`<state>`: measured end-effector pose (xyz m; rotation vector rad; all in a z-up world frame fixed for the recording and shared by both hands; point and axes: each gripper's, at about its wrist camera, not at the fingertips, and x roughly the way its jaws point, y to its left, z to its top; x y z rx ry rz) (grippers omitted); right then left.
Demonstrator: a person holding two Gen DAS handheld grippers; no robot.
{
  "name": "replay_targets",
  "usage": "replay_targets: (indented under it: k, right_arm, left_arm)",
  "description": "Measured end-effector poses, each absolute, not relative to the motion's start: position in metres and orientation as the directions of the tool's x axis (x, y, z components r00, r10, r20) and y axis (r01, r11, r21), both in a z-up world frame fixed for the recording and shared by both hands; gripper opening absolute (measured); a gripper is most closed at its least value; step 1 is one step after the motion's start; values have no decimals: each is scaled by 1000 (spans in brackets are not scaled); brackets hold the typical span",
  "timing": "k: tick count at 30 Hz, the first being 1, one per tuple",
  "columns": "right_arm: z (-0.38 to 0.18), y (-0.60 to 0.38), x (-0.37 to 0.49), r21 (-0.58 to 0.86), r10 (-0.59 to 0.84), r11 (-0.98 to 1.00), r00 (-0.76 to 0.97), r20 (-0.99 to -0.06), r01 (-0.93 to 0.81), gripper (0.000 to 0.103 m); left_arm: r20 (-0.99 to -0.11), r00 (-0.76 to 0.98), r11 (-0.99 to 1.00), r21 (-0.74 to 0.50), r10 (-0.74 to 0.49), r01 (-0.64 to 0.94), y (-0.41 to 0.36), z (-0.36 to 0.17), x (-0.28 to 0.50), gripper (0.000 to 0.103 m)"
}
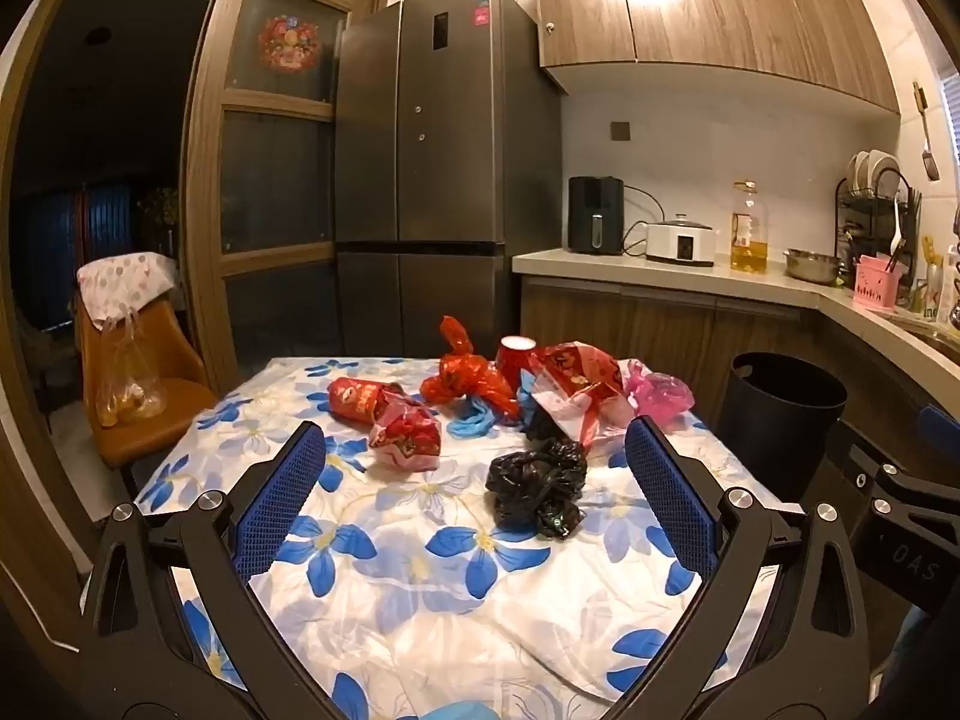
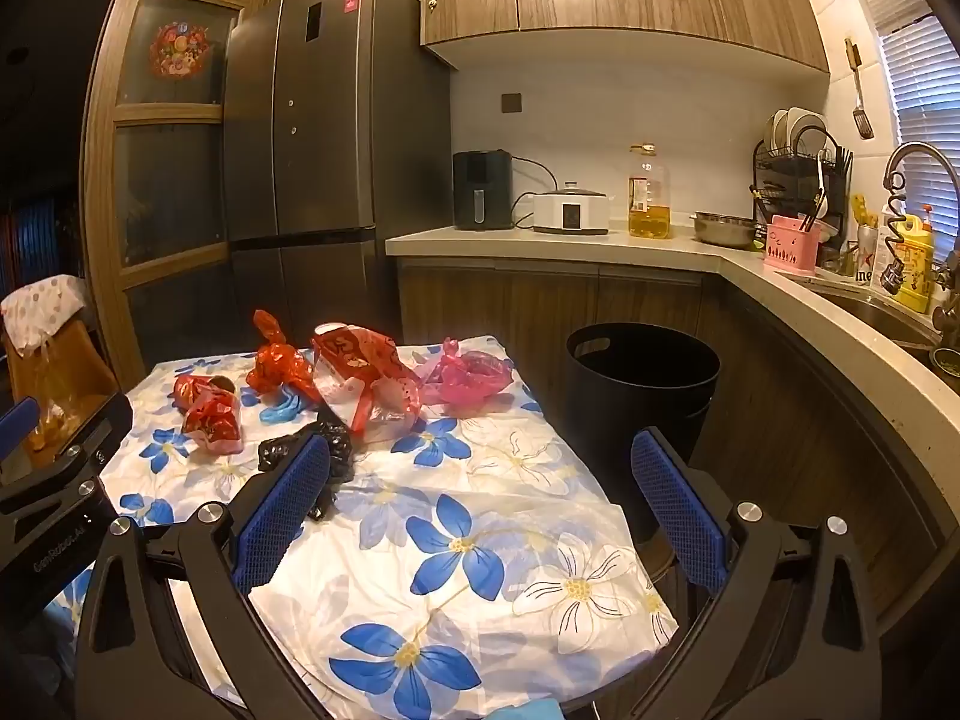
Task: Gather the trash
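Trash lies on a table with a blue-flower cloth (image 1: 456, 588) (image 2: 480, 540). A crumpled black bag (image 1: 537, 489) (image 2: 336, 450) is nearest, just beyond my open left gripper (image 1: 477, 441). Behind it lie a red-pink wrapper (image 1: 405, 435) (image 2: 213, 420), a red can on its side (image 1: 357, 399), an orange-red bag (image 1: 465, 384) (image 2: 276, 363), a red cup (image 1: 515, 357), a blue glove (image 1: 474, 423), a red-and-clear bag (image 1: 573, 387) (image 2: 366, 378) and a pink bag (image 1: 660, 393) (image 2: 471, 375). My right gripper (image 2: 480, 450) is open over the table's near right part, holding nothing.
A black bin (image 1: 780, 414) (image 2: 642, 396) stands on the floor right of the table, below the counter (image 2: 600, 246) with appliances, an oil bottle and a dish rack. A fridge (image 1: 432, 150) stands behind. An orange chair (image 1: 132, 372) with a bag is at the left.
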<state>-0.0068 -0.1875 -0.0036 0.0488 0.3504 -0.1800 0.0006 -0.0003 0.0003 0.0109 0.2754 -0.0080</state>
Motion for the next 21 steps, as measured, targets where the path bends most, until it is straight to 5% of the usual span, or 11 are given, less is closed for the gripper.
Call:
replay_targets:
  k: [21]
  right_arm:
    - [-1, -189, -7, 16, -166, 983, 925, -343, 182, 98]
  left_arm:
    - [-253, 967, 1000, 4, -12, 14, -4, 3, 0, 98]
